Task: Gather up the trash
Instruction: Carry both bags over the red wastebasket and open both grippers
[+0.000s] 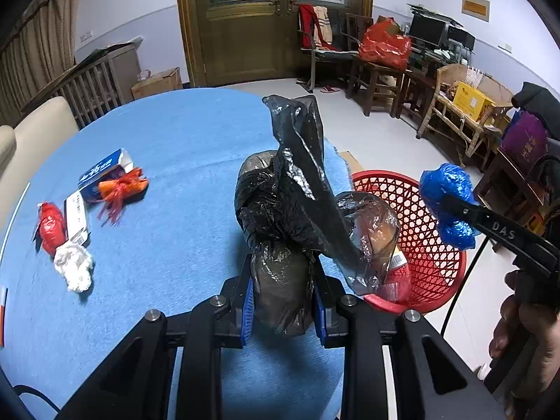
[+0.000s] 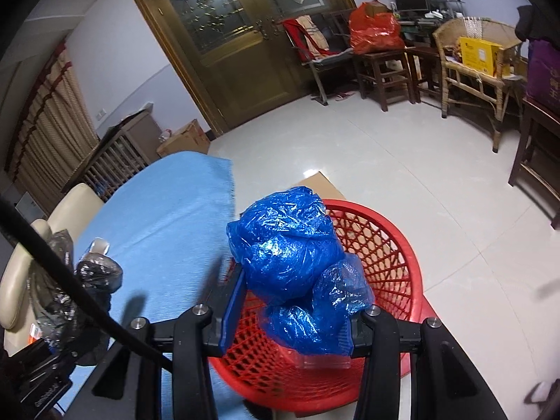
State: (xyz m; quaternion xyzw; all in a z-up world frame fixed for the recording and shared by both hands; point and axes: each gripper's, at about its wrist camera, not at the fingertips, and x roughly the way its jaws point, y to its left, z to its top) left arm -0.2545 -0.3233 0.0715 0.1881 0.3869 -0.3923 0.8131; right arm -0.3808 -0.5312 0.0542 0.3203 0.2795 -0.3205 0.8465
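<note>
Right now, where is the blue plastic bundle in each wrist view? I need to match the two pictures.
Left wrist view: blue plastic bundle at the right edge, clamped in the right gripper, above the red basket.
Right wrist view: bundle low centre, between the gripper's own fingers, over the basket.
Shared landmark: the brown double door.

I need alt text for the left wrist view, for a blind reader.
The left gripper clamps a black plastic bag above a blue table. At right, the right gripper holds a blue bag over a red basket.
</note>
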